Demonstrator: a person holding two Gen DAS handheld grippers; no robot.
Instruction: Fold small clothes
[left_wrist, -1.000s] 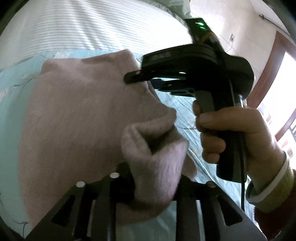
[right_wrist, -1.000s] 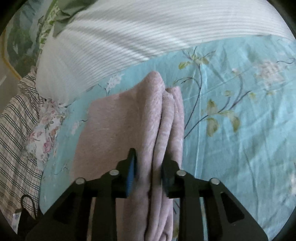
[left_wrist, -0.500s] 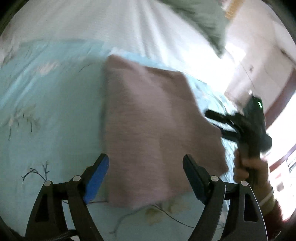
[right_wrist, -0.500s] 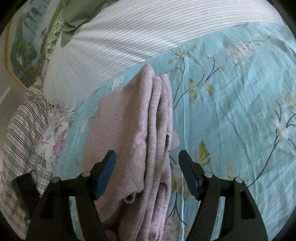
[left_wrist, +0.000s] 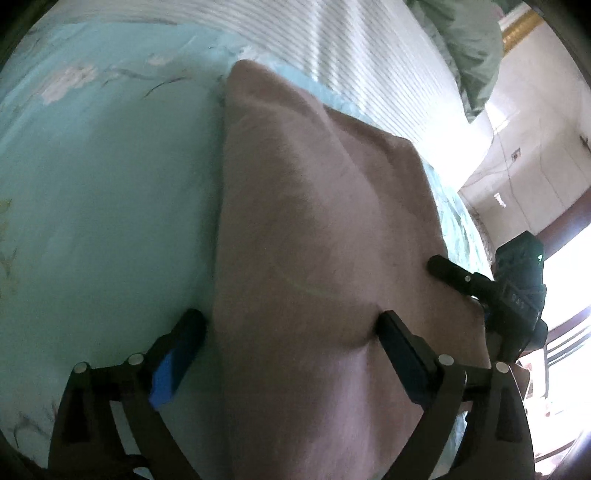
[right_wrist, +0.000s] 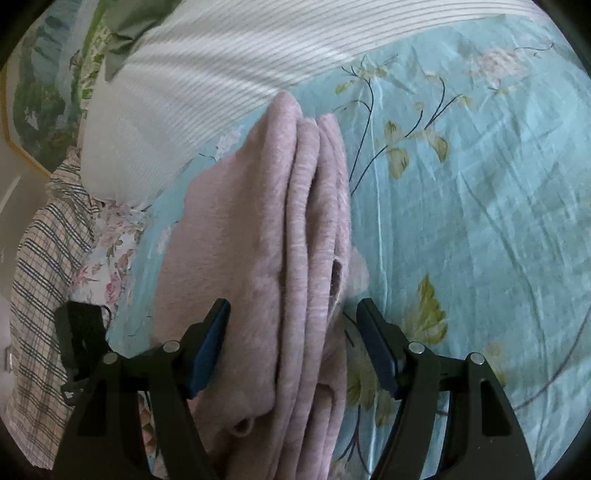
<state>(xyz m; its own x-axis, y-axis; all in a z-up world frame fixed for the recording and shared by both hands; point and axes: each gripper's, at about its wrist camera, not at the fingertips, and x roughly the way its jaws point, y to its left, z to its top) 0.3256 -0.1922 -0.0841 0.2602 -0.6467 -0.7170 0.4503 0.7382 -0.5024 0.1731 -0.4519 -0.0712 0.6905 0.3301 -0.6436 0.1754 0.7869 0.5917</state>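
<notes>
A folded pink fuzzy garment (left_wrist: 317, 229) lies on the light blue floral bedsheet (left_wrist: 103, 184). My left gripper (left_wrist: 291, 336) is open, its jaws spread wide and pressing down on the garment's near end. In the right wrist view the garment (right_wrist: 295, 229) shows its stacked folded edges. My right gripper (right_wrist: 293, 328) is open, one jaw on each side of the stacked edges. It also shows in the left wrist view (left_wrist: 491, 284), at the garment's right edge.
A white striped pillow (right_wrist: 207, 74) lies beyond the garment. A plaid cloth (right_wrist: 44, 258) and a floral cloth (right_wrist: 110, 254) lie at the left. A grey-green cloth (left_wrist: 472, 40) lies on the pillow. The sheet (right_wrist: 480, 221) spreads to the right.
Both grippers let go of the garment and opened wide. The garment now lies folded flat on the sheet. The left gripper then came down onto its near end.
</notes>
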